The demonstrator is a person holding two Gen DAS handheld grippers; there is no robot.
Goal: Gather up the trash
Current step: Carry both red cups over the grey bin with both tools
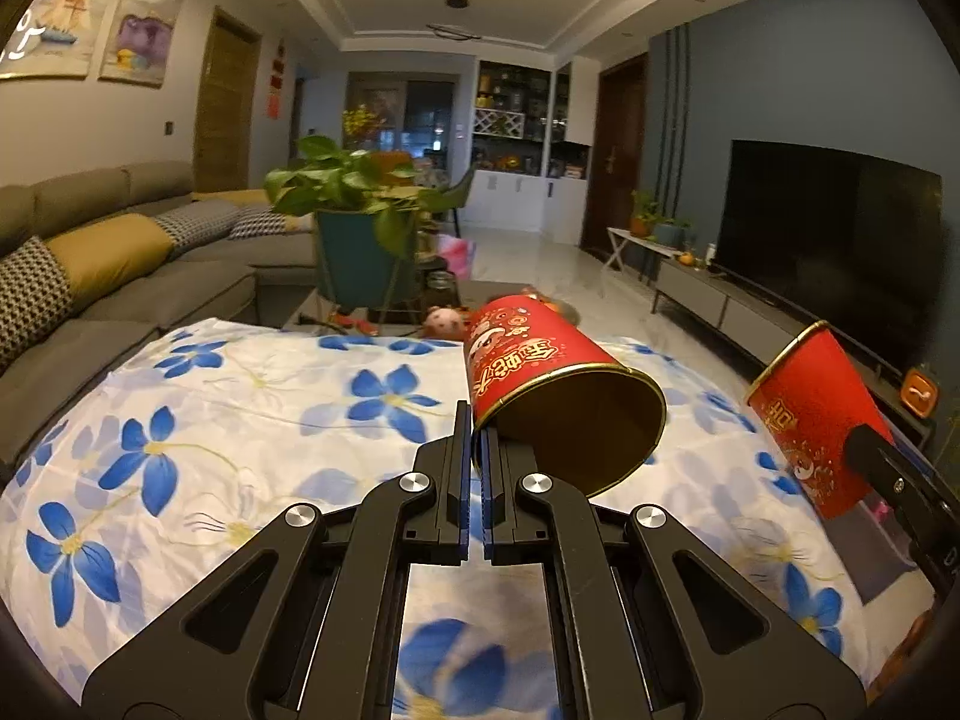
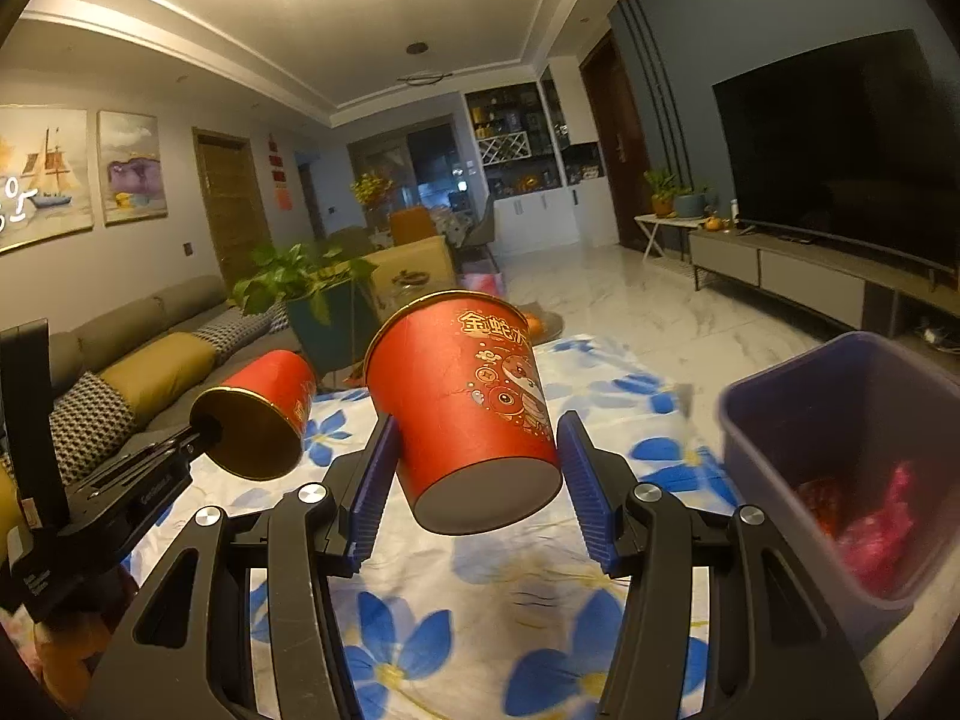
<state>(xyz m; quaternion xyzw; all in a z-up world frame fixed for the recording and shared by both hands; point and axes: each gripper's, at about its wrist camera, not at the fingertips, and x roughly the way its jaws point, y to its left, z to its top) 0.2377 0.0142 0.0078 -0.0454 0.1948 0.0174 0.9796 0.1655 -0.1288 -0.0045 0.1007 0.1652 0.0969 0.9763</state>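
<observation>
Your right gripper (image 2: 477,468) is straddling one red cup (image 2: 465,396) with jaws spread wide, left of the bin (image 2: 840,480), so it could be dropping short, while your left gripper (image 1: 477,468) is clenching another cup's (image 1: 558,396) thin rim, risking crushing it.

Bin (image 2: 840,480) right of both cups (image 2: 468,396).
</observation>
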